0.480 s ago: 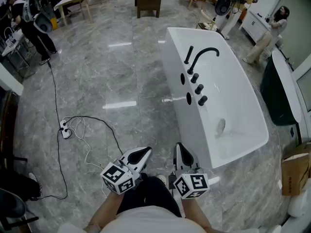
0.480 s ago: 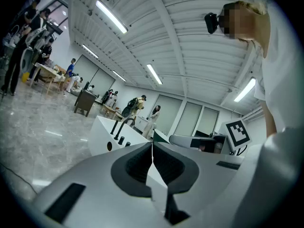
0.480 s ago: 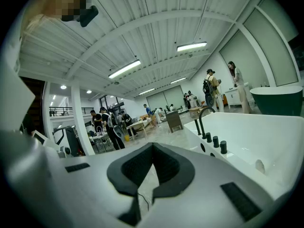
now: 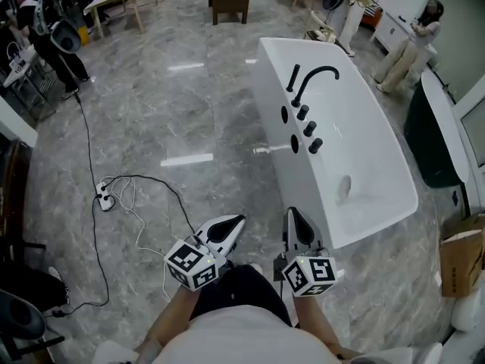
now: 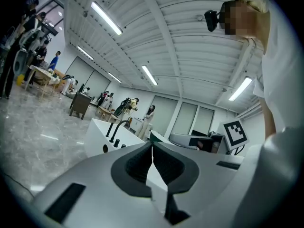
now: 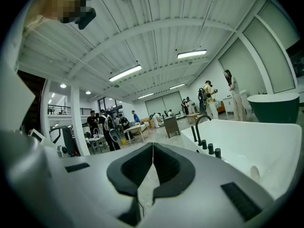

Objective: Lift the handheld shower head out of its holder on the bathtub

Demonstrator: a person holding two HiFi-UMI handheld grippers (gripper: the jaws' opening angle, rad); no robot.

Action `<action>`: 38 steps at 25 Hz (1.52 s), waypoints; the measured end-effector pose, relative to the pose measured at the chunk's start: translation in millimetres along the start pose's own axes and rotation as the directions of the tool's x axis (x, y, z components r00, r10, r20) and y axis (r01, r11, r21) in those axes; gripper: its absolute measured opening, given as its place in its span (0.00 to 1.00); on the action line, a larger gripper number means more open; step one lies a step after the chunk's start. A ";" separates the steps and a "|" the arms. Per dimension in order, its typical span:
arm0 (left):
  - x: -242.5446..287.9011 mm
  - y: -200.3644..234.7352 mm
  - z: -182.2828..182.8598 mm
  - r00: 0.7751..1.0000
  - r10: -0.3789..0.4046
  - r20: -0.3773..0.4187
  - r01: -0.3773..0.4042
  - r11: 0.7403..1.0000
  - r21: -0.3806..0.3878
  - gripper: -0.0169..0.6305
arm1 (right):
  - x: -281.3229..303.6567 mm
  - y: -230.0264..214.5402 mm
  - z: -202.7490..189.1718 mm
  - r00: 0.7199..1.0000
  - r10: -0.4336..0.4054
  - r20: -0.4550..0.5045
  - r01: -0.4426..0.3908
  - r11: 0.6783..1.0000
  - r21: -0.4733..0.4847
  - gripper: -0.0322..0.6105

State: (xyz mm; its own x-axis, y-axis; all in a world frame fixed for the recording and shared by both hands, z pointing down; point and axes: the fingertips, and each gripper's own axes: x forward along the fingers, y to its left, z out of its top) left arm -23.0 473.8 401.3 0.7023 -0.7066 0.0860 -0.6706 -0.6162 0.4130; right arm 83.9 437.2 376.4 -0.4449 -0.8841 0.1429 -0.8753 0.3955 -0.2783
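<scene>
Shower head [image 4: 294, 78]: black wand, upright in holder on tub deck, just beside curved spout [image 4: 318, 76].
Bathtub [image 4: 364, 146]: ahead-right, well apart from both grippers.
Right gripper [image 4: 292, 214]: jaws together, empty. Should open en route, take wand side-on, lift straight up.
Left gripper [image 4: 239, 221]: jaws together, empty. Best held clear.

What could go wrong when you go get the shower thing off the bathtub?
1. The left gripper and right gripper are both shut. Unless one opens first, it may just knock the shower head.
2. The shower head stands close beside the curved faucet, so a gripper might bump or grab that instead.
3. Cables from the power strip lie on the floor nearby and might trip you.
</scene>
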 end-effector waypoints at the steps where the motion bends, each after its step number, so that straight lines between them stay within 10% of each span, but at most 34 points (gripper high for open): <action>1: -0.3 -1.6 1.5 1.000 -0.007 0.002 0.007 1.000 0.003 0.05 | -1.3 -1.7 2.4 1.000 -0.009 0.011 0.009 1.000 0.008 0.08; 38: 179.4 76.8 57.9 0.999 -0.033 0.028 0.034 0.999 -0.024 0.05 | 146.8 -98.1 77.9 0.992 0.075 0.098 -0.075 0.997 -0.007 0.08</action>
State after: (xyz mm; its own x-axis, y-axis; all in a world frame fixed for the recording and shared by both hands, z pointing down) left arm 37.7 279.6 396.0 0.7174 -0.6951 0.0471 -0.6404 -0.6312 0.4376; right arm 119.2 249.2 350.7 -0.4891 -0.8718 0.0280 -0.8407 0.4625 -0.2817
